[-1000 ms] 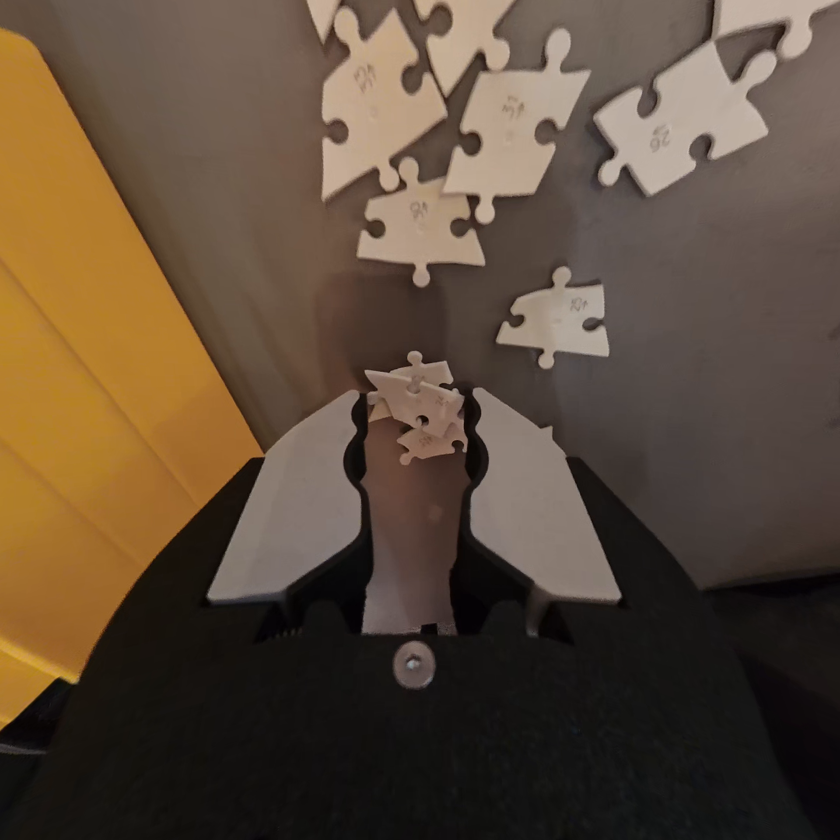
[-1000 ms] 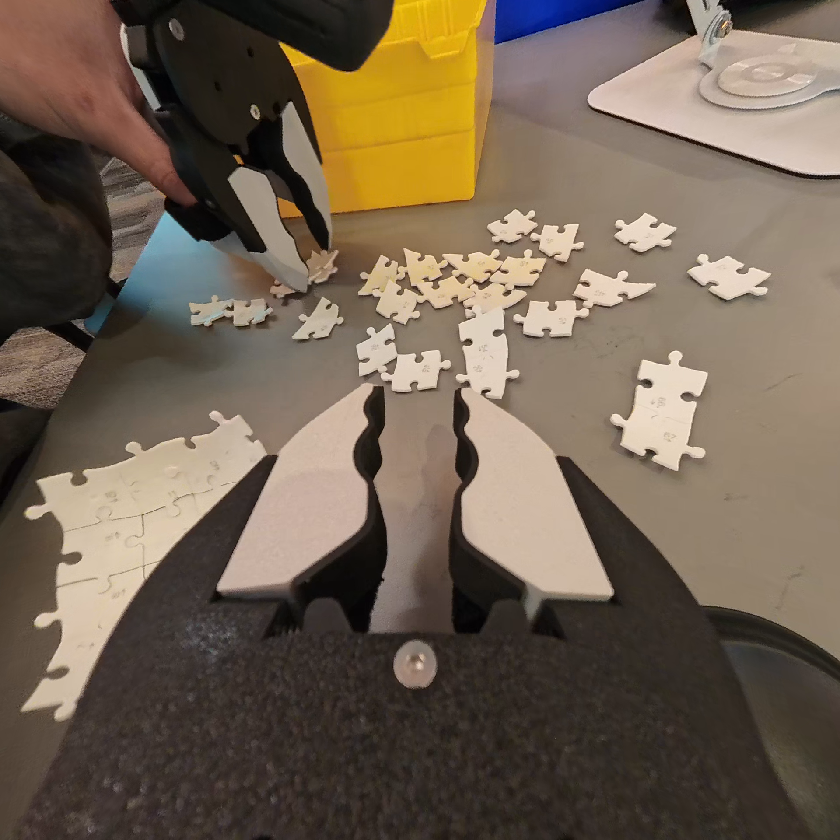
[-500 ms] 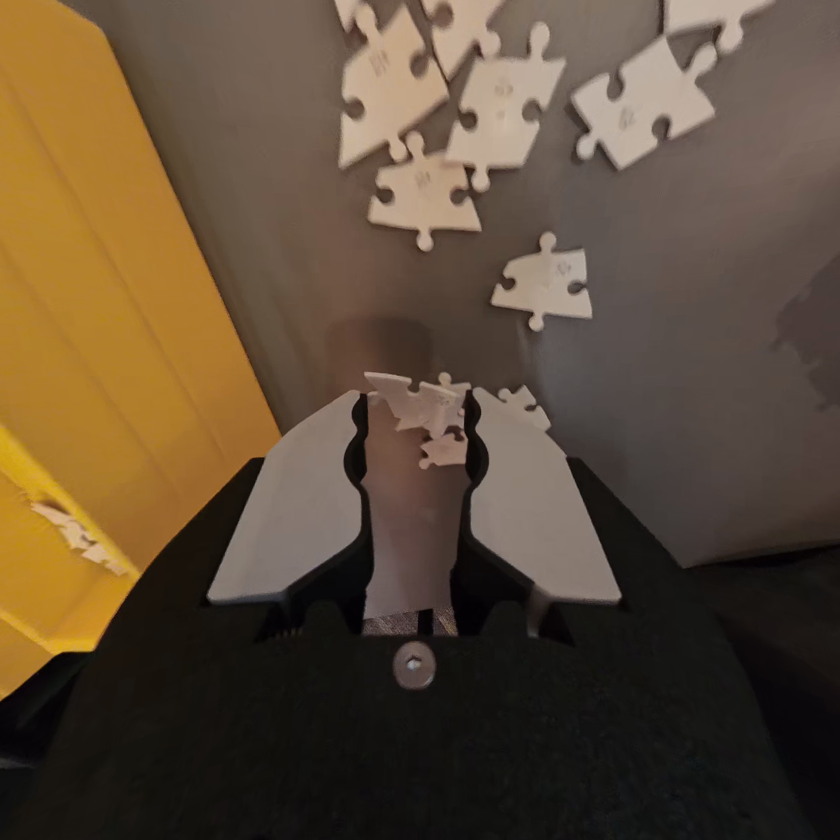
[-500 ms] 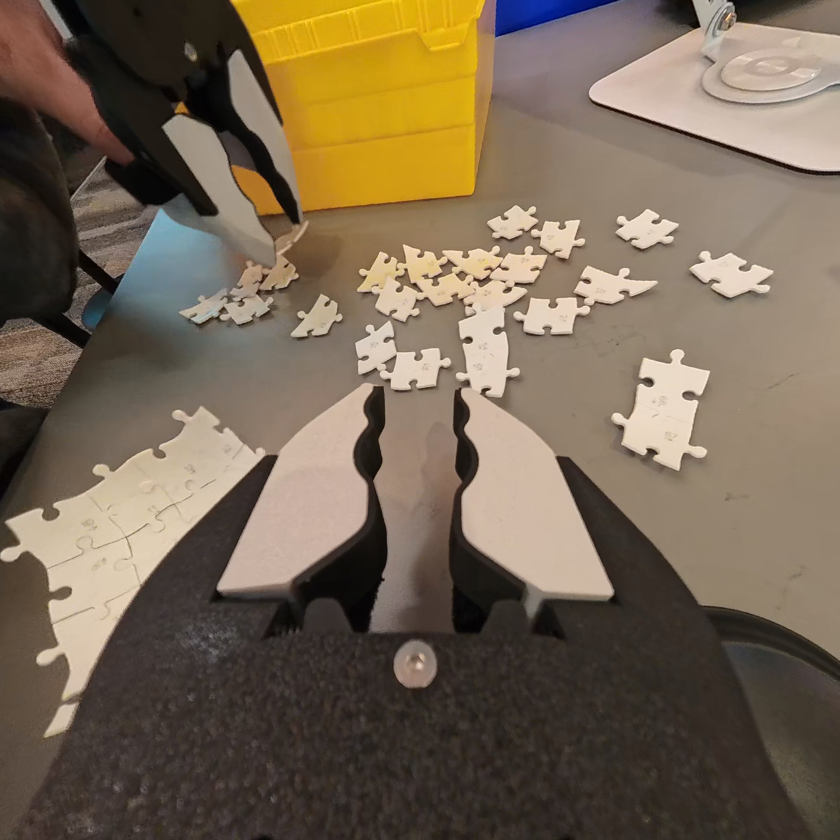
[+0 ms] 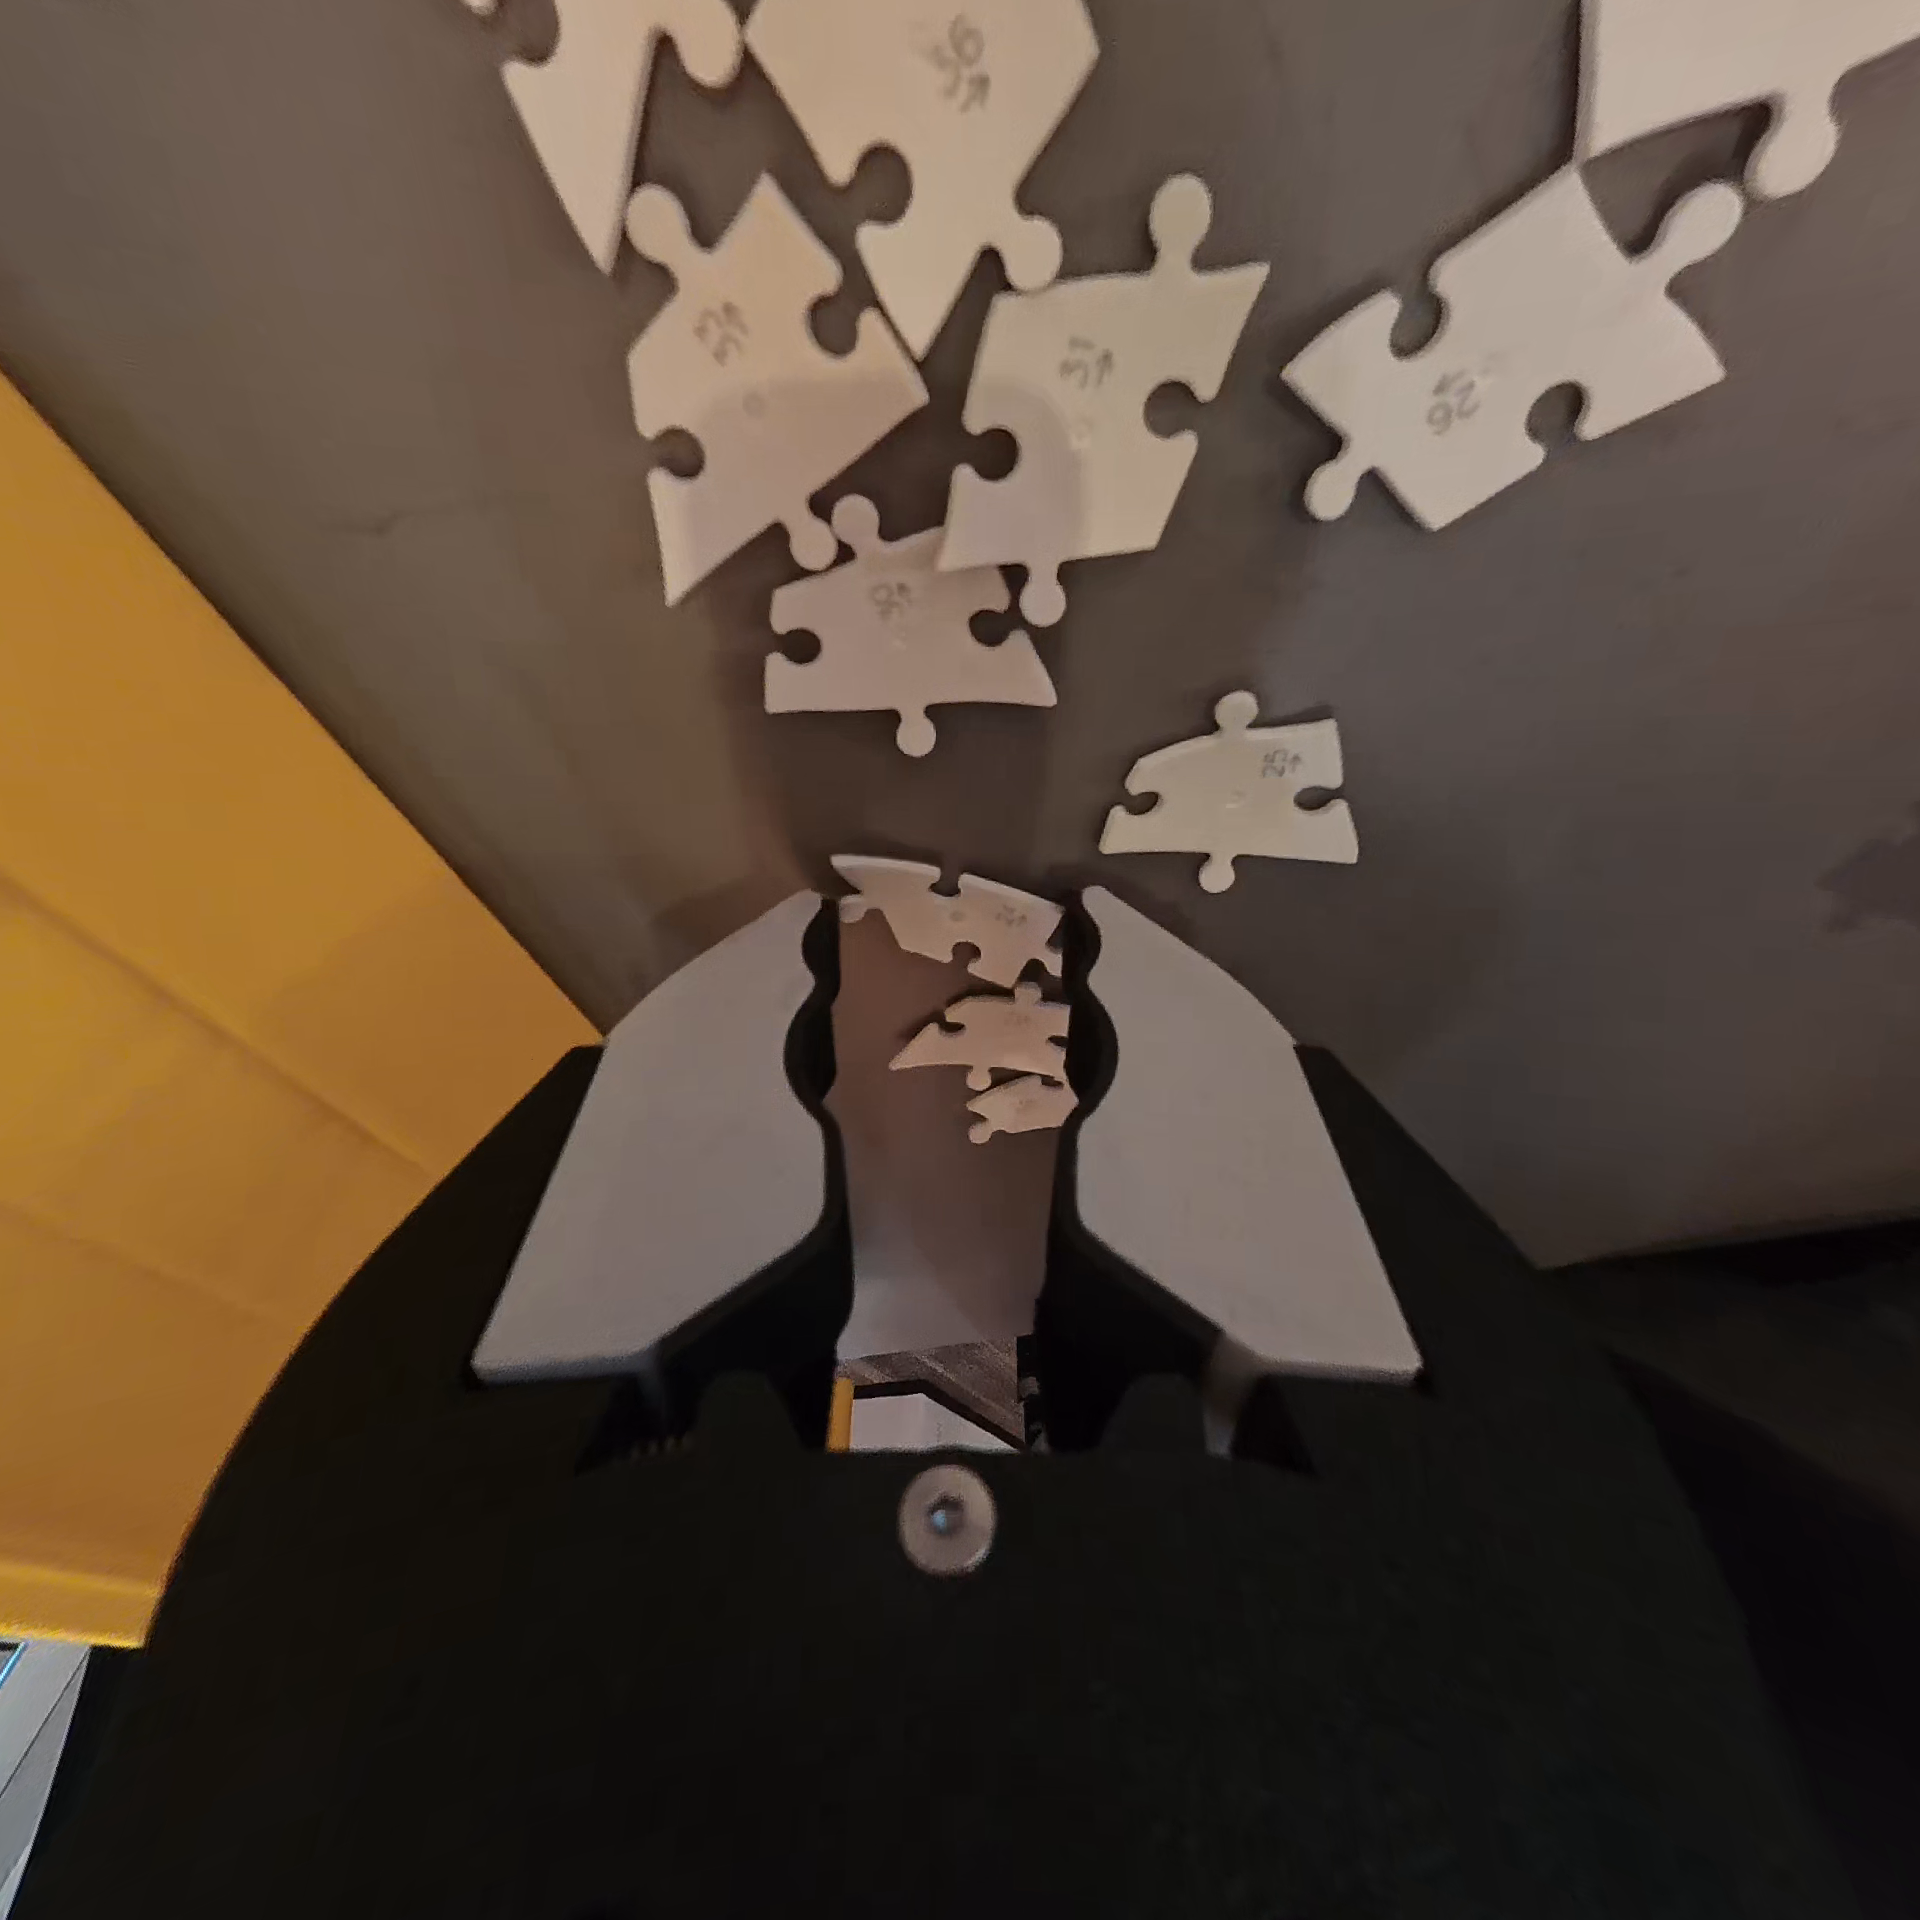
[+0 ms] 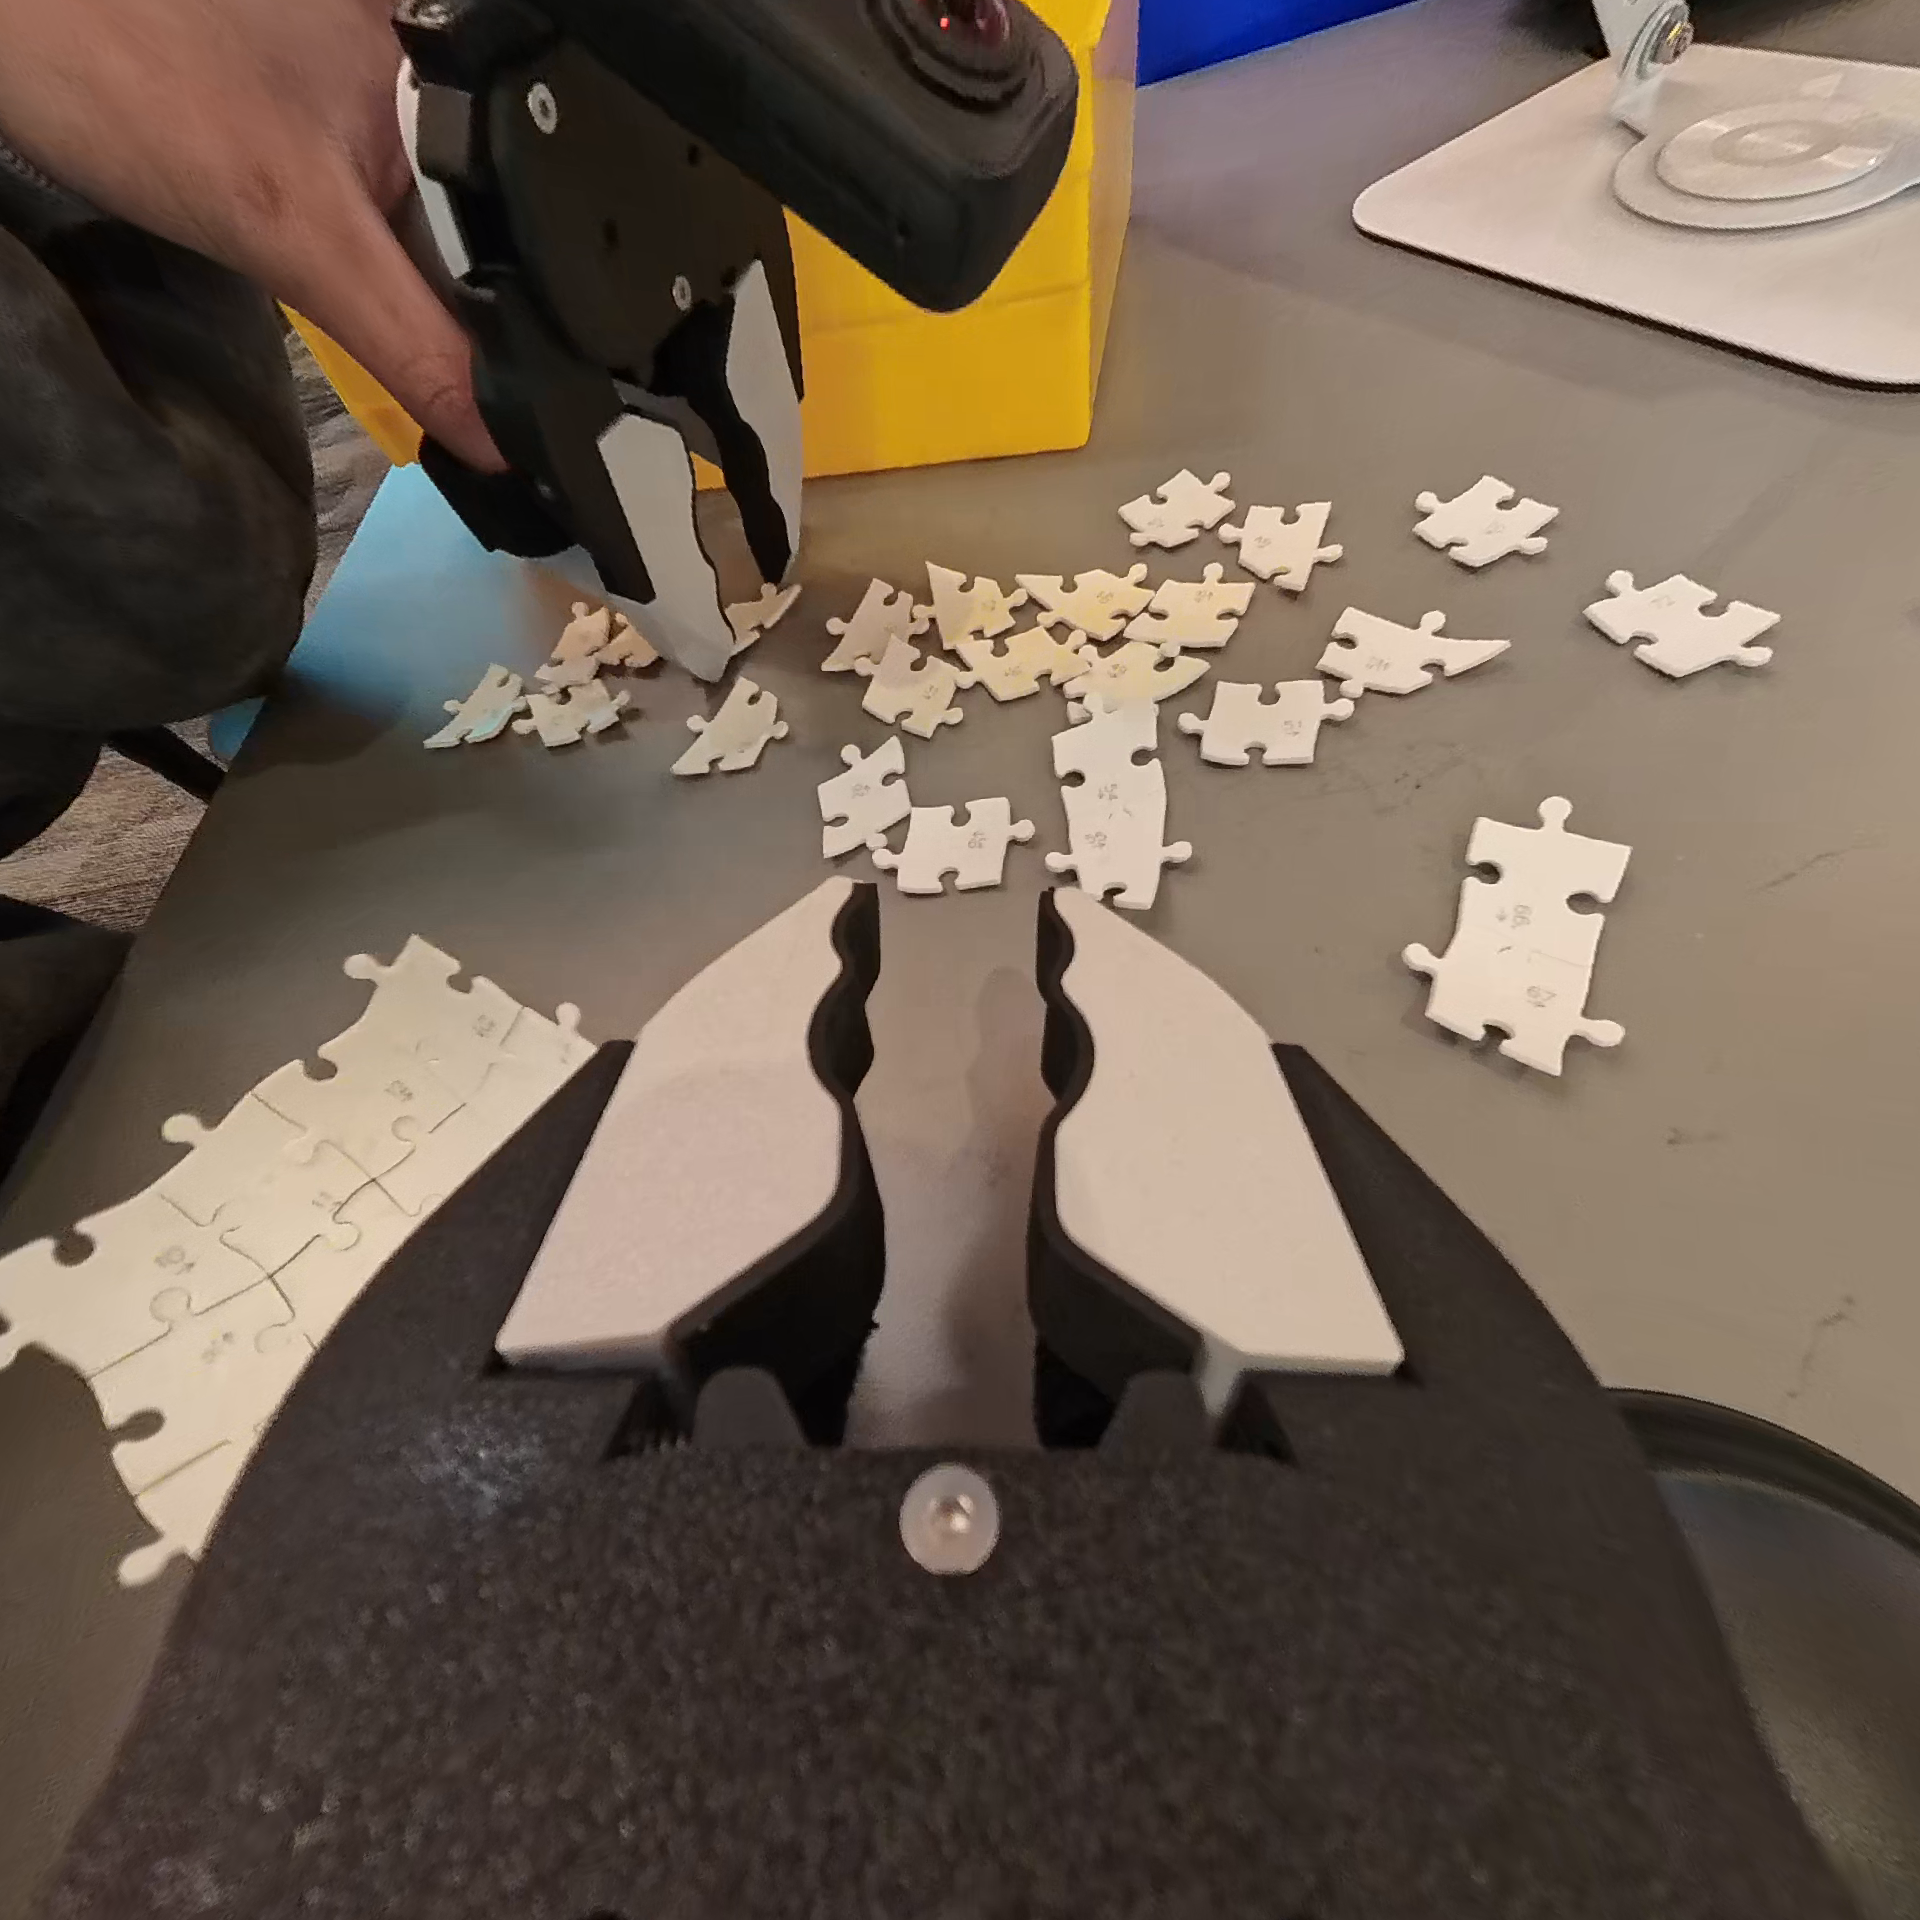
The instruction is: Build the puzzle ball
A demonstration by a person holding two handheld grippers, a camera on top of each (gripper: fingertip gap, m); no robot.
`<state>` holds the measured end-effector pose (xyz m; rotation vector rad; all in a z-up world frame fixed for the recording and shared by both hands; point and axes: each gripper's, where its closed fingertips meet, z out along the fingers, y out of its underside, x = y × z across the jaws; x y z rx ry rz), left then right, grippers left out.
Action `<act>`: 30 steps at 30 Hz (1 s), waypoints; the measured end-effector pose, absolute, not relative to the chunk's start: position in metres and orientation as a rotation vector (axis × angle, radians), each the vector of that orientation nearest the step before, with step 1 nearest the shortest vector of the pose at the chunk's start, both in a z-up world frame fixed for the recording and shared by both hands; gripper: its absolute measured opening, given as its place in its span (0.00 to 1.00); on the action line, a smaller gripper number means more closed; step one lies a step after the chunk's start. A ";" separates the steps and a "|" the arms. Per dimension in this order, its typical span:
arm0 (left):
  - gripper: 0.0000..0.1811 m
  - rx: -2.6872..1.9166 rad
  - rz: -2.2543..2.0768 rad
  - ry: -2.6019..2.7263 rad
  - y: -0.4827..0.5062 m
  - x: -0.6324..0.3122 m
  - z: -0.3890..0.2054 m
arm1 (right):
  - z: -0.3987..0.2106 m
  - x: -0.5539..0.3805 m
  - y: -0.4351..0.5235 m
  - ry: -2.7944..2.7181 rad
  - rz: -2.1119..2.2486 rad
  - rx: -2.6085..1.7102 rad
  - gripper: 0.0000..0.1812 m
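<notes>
White puzzle pieces (image 6: 1039,644) lie scattered on the grey table (image 6: 1558,1195). A curved joined section (image 6: 312,1143) lies at the lower left. My left gripper (image 5: 951,904) points down at the table edge by the yellow bin, and its tips hold a small puzzle piece (image 5: 956,925) across its width. It also shows in the right wrist view (image 6: 746,618), beside a little pile of pieces (image 6: 561,686). My right gripper (image 6: 954,899) hovers over the table with its jaws slightly apart and nothing between them.
A yellow bin (image 6: 935,343) stands at the back left, close to my left gripper; it also shows in the left wrist view (image 5: 208,935). Two joined pairs (image 6: 1117,800) (image 6: 1517,935) lie ahead. A white pad (image 6: 1662,208) sits at the back right. A dark round object (image 6: 1787,1538) is at the lower right. One gripper's finger ends stand about 20 cm off the other's.
My left gripper swung left and up, then came back down to the table near the pile, with the same piece between its tips. Nearby small pieces shifted. My right gripper barely moved.
</notes>
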<state>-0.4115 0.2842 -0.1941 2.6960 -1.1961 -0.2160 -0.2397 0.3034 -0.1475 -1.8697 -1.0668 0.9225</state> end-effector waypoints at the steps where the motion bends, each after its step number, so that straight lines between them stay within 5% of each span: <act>1: 0.23 2.702 -0.227 -1.197 0.285 -0.412 -0.194 | -0.147 -0.240 0.303 -1.066 0.923 -1.869 0.16; 7: 0.32 2.989 -0.149 -1.205 0.281 -0.416 -0.144 | -0.146 -0.239 0.304 -1.060 0.931 -1.865 0.16; 11: 0.27 3.245 0.034 -1.324 0.266 -0.416 -0.109 | -0.147 -0.239 0.304 -1.060 0.932 -1.867 0.16; 21: 0.27 3.021 0.264 -1.736 0.242 -0.343 -0.186 | -0.148 -0.240 0.304 -1.065 0.918 -1.869 0.16; 30: 0.26 3.013 0.380 -1.611 0.237 -0.351 -0.192 | -0.148 -0.240 0.304 -1.067 0.924 -1.873 0.16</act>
